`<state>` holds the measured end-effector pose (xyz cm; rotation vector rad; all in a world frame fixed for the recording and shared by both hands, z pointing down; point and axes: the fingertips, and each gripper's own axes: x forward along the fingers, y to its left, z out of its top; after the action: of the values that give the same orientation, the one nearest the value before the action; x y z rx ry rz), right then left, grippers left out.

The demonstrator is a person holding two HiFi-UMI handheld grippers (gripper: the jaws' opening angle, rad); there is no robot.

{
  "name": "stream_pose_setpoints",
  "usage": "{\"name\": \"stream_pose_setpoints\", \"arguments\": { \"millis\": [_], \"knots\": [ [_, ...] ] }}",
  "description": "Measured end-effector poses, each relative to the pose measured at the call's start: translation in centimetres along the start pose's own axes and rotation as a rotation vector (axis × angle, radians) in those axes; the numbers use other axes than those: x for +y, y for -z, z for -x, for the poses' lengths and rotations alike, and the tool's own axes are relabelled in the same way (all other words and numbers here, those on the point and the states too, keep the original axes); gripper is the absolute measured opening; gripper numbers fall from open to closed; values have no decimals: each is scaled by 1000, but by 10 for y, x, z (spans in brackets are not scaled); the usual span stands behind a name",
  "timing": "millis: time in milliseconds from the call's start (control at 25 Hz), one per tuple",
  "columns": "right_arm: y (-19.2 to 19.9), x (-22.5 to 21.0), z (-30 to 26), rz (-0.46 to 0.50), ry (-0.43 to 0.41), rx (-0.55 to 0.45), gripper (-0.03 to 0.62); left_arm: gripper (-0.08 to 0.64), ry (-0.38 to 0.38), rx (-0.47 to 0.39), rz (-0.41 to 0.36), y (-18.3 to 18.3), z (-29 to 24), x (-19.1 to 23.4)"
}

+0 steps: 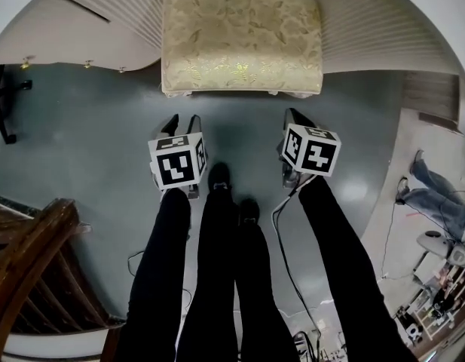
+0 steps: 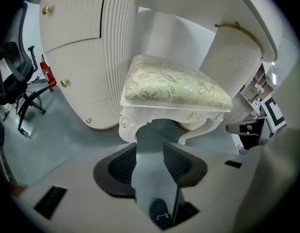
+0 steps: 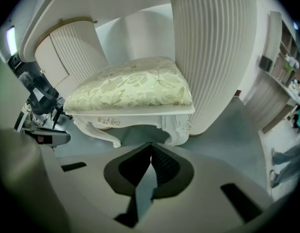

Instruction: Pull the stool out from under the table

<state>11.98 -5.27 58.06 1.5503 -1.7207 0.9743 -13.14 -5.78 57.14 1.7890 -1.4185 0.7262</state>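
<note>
Stool [image 1: 242, 40] is standing on the grey floor [image 1: 81, 142] in the gap between the two ribbed white pedestals of the table [image 1: 119, 6]. Its front edge is facing the person and its rear edge is running under the table at the top of the head view.

Left gripper [image 1: 183, 123] is hanging just short of the stool's front left corner, not touching it. Its jaws are standing apart and released, and only bare floor is showing between them in the left gripper view. Right gripper [image 1: 292, 119] is hanging near the front right corner, also clear of the stool. Its jaws are meeting at the tips in the right gripper view, clenched on nothing.

Differences between views:
- The head view is showing only the patterned cushion from above. Both gripper views are showing the carved white frame and curved legs beneath it.
- The left gripper view alone is taking in the brass knobs [image 2: 46, 8] on the left pedestal, a black office chair [image 2: 13, 76] and a red fire extinguisher [image 2: 48, 72].
- The head view alone is showing the person's dark-trousered legs [image 1: 217, 277], a trailing cable [image 1: 281, 232], a wooden chair [image 1: 36, 262] at lower left, and a second person's legs [image 1: 435, 194] at the right edge.

Limits of observation:
- The stool's rear legs are lying hidden behind the seat and frame in every view.
- The tabletop is being cut off by the frame edges.
- The items at the far right of the head view are appearing too small to identify.
</note>
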Motion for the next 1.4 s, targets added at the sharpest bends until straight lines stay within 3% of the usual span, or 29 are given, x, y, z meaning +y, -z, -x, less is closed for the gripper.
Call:
{"name": "stream_pose_setpoints", "arguments": {
  "millis": [160,360,600,800,1000,1400],
  "knots": [
    [-3,-13,-13,42,57,26,120,241,-70,6,1,-7,-16,12],
    [-4,-34,-15,7,127,67,203,301,-143,20,-23,-15,-37,29],
    [-6,-53,-41,52,116,51,308,331,-187,44,-61,-19,-63,41],
    [-21,-60,-54,136,164,26,314,336,-206,21,-125,-25,-78,48],
    [-21,-59,-72,227,133,-7,314,336,-176,-37,-219,-35,-89,44],
    [-27,-57,-89,338,111,-18,314,336,-179,-100,-265,-41,-102,44]
  ]
}}
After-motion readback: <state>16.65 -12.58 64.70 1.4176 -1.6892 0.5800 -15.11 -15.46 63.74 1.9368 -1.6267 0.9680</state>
